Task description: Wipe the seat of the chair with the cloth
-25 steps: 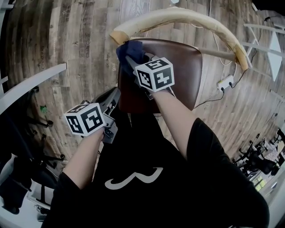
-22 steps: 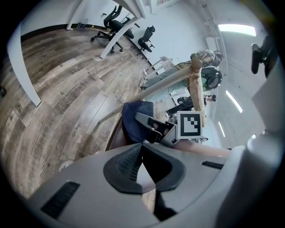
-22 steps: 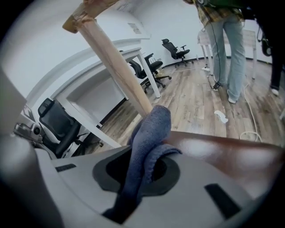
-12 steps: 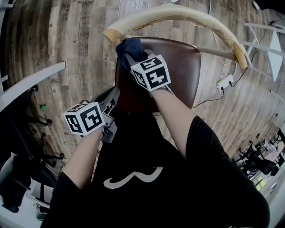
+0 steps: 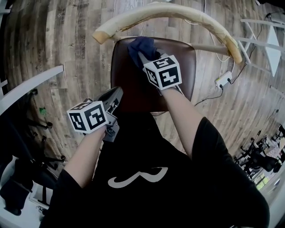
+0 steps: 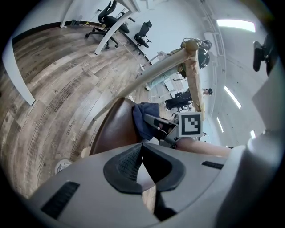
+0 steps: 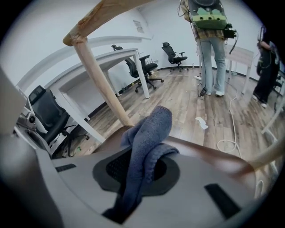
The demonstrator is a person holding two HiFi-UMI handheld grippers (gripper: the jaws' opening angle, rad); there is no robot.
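Cloth (image 5: pixel 141 44): dark blue, bunched on the brown seat (image 5: pixel 129 84) at its back edge, left of centre, just under the curved wooden backrest rail (image 5: pixel 178 13).

Change: 1 s ago the cloth sat at the seat's back-left corner, spilling toward the left edge. It now lies further in along the back edge. My read is that a stroke is running left to right across the rear strip. The wipe looks early, with the middle and front of the seat probably still to do.

Right tool (image 5: pixel 140 53): clamped on the cloth. Left tool (image 5: pixel 118 91): over the seat's front-left corner, much as before, idle.

Right gripper view: the cloth (image 7: pixel 147 142) runs between the jaws as a fold, its free end standing up past them. The head view shows only a lump.

Left gripper view: that tool (image 6: pixel 143 165) has its jaws pressed together on nothing. Beyond them, the cloth (image 6: pixel 143 116) shows from the side, down against the seat.

No view settles whether the left tool touches the seat.
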